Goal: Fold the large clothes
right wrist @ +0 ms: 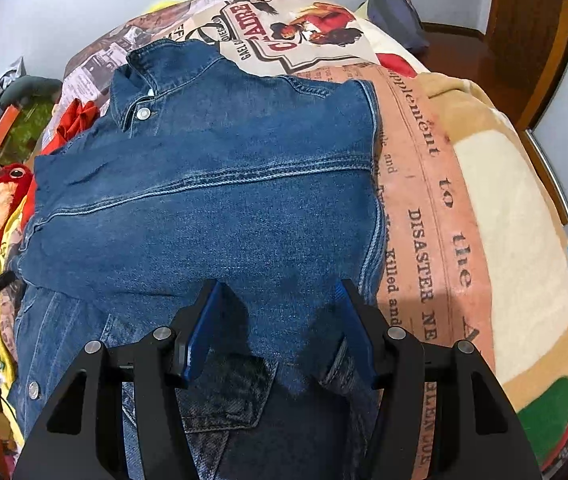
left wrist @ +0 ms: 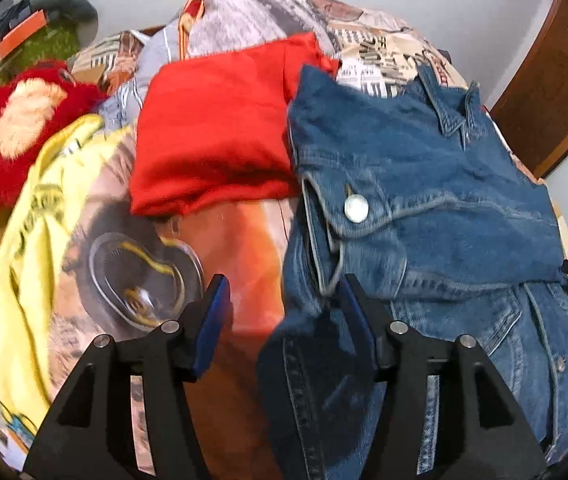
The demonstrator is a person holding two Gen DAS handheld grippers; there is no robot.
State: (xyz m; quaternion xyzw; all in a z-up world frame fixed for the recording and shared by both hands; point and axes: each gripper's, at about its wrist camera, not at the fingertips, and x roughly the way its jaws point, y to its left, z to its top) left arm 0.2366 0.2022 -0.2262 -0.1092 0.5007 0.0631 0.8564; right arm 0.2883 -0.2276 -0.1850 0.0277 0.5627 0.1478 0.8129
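A blue denim jacket (left wrist: 424,184) lies partly folded on the printed bedspread (left wrist: 244,248); it fills the middle of the right wrist view (right wrist: 212,208), collar at the far end. My left gripper (left wrist: 280,308) is open, hovering at the jacket's left edge, its right finger (left wrist: 358,320) over a denim cuff. My right gripper (right wrist: 280,316) is open and empty just above the jacket's near part, with a folded layer and a pocket flap below it.
A folded red garment (left wrist: 220,132) lies beside the jacket's left. A yellow shirt (left wrist: 28,240), a red plush toy (left wrist: 8,132) and a clear dish (left wrist: 140,276) lie further left. A dark cap (right wrist: 398,12) sits at the bed's far end. A wooden door (left wrist: 552,80) stands at right.
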